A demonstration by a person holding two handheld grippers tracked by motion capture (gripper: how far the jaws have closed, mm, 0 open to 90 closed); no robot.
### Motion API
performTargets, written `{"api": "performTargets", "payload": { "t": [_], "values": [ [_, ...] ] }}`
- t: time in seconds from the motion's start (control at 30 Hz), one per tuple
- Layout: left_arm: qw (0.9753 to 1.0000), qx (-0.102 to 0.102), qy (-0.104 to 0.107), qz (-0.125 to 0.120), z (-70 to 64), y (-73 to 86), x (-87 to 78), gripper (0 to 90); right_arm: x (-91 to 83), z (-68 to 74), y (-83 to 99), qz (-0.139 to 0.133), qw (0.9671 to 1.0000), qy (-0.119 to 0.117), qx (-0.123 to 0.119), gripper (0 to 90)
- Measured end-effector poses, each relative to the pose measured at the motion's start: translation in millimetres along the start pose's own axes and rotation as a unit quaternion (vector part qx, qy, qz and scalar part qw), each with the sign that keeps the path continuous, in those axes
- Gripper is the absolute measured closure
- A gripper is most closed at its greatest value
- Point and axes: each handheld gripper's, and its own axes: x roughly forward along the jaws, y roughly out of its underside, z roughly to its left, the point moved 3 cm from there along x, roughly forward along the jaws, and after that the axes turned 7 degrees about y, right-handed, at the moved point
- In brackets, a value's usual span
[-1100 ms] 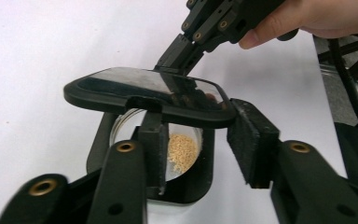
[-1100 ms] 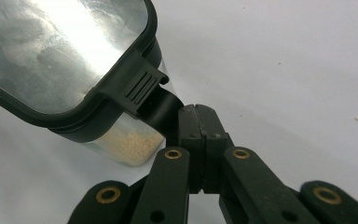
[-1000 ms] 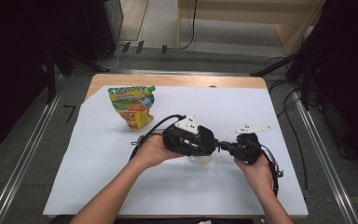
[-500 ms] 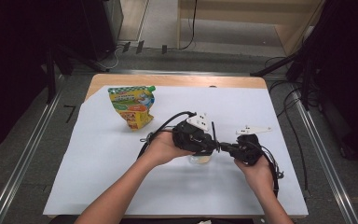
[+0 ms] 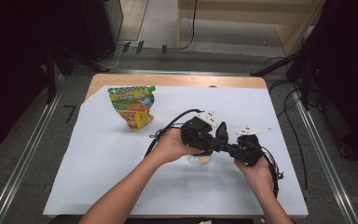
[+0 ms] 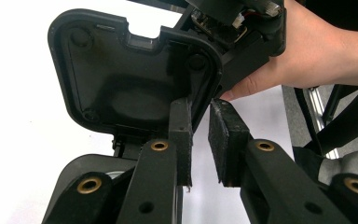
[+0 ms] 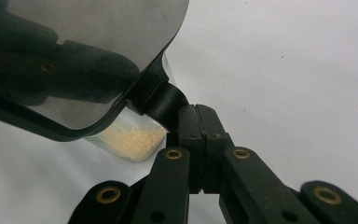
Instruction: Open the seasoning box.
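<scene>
Right tongs (image 7: 196, 116) were clamped on the tab of the container's black lid (image 6: 121, 74); left tongs (image 6: 200, 140) stood apart astride its edge; container (image 5: 200, 158) sat mid-bench (image 5: 121, 186), holding pale grains.

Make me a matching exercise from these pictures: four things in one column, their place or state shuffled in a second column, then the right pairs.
Things
1. pouch
2. clear container
3. dark lid
4. right gripper

Places and states
A. shut on a black tab
B. stands on the far left part of the white sheet
C. holds pale yellow grains
D. swung open, its edge between the pads of the left gripper

Pairs: 1-B, 2-C, 3-D, 4-A
</scene>
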Motion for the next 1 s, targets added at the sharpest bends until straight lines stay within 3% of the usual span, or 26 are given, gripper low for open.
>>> {"api": "performTargets", "payload": {
  "t": [0.37,0.53,0.63,0.77,1.0],
  "values": [
    [0.9995,-0.021,0.021,-0.007,4.1,1.2,-0.4,79.8,0.3,0.0,-0.2,-0.001,1.0000,0.001,0.000,90.0],
    [0.9990,-0.037,0.019,-0.016,5.7,7.2,-10.7,71.9,-6.6,0.9,-2.7,-0.011,0.9998,-0.010,-0.009,90.0],
    [0.9987,-0.047,0.011,-0.015,6.7,13.3,-20.4,66.8,-11.2,1.4,0.0,-0.009,0.9998,-0.018,-0.007,90.0],
    [0.9957,-0.086,0.002,-0.034,8.6,22.2,-34.9,57.9,-19.0,7.9,3.1,-0.008,0.9995,-0.028,-0.009,90.0],
    [0.9935,-0.101,-0.025,-0.046,9.8,32.5,-59.7,47.3,-38.6,28.3,9.9,-0.009,0.9984,-0.053,-0.013,87.7]
  ]
}}
